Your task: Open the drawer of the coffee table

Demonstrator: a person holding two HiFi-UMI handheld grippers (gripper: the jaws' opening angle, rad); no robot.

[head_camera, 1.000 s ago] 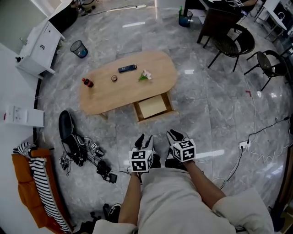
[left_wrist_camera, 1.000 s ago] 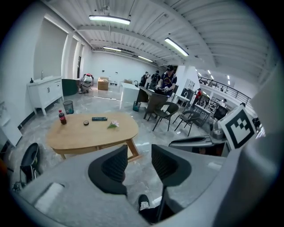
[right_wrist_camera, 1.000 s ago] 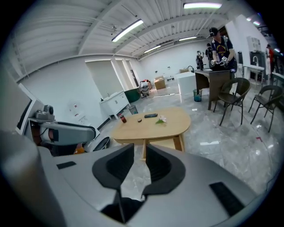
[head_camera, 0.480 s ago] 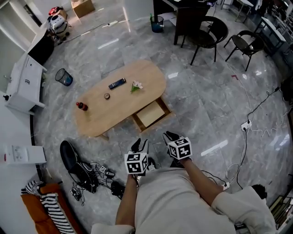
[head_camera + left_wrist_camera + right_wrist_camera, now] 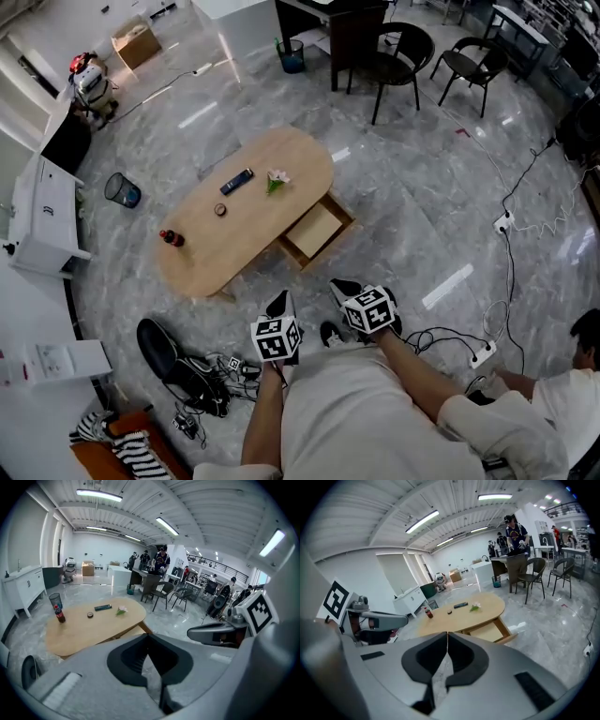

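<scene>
Fingers of the left gripper (image 5: pixel 279 302) and right gripper (image 5: pixel 343 287) have just closed; tips meet, nothing between them. Drawer (image 5: pixel 317 231) stands pulled out from under the tabletop (image 5: pixel 258 225), well ahead of both pairs of fingers, untouched. Farther ahead on the tabletop: bottle (image 5: pixel 172 238), remote (image 5: pixel 236 181), flower (image 5: pixel 276 178).

Head view looks steeply down from above the person; the bench (image 5: pixel 253 225) lies well beyond the fingers (image 5: pixel 279 302). Each gripper view sits close behind its own fingers, facing forward toward that same distant bench, shared by all three.
</scene>
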